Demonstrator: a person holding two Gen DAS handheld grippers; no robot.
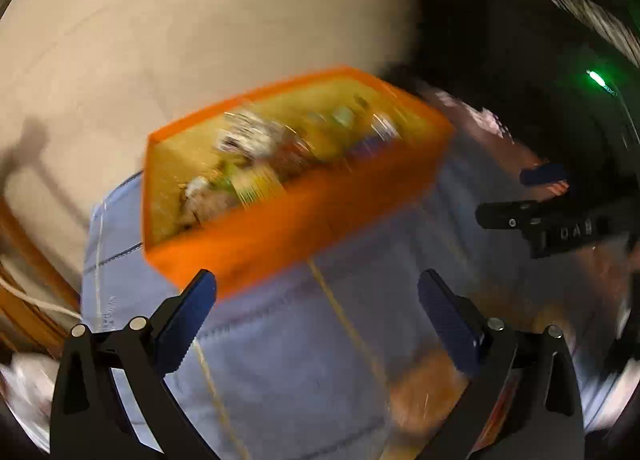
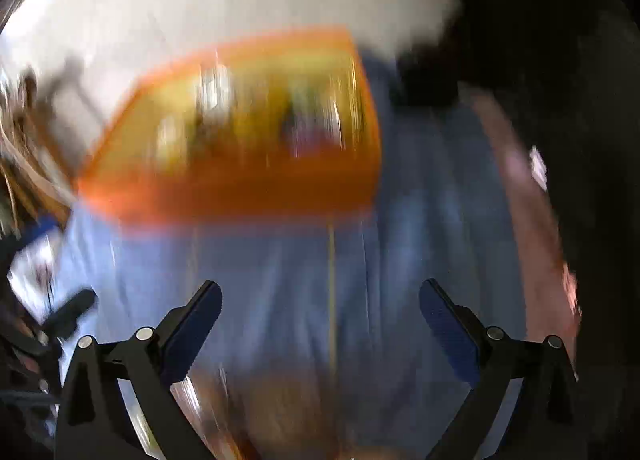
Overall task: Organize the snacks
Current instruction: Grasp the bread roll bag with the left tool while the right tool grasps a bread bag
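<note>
Ahead of both spread grippers, orange bin point(image 1: 296, 215) on blue cloth point(image 1: 304, 340), bare cloth between.

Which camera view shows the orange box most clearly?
The left wrist view: the orange box has fairly sharp edges and visible snack packets. The right wrist view shows the whole box heavily smeared by motion blur.

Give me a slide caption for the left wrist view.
Open left gripper above blue cloth, facing an orange bin filled with snacks.

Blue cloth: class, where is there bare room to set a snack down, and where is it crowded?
Free: the blue cloth between the orange bin and the open left tongs. Crowded: inside the bin, packed with blurred snacks. Near the cloth's front edge lies something orange, too blurred to name.
</note>
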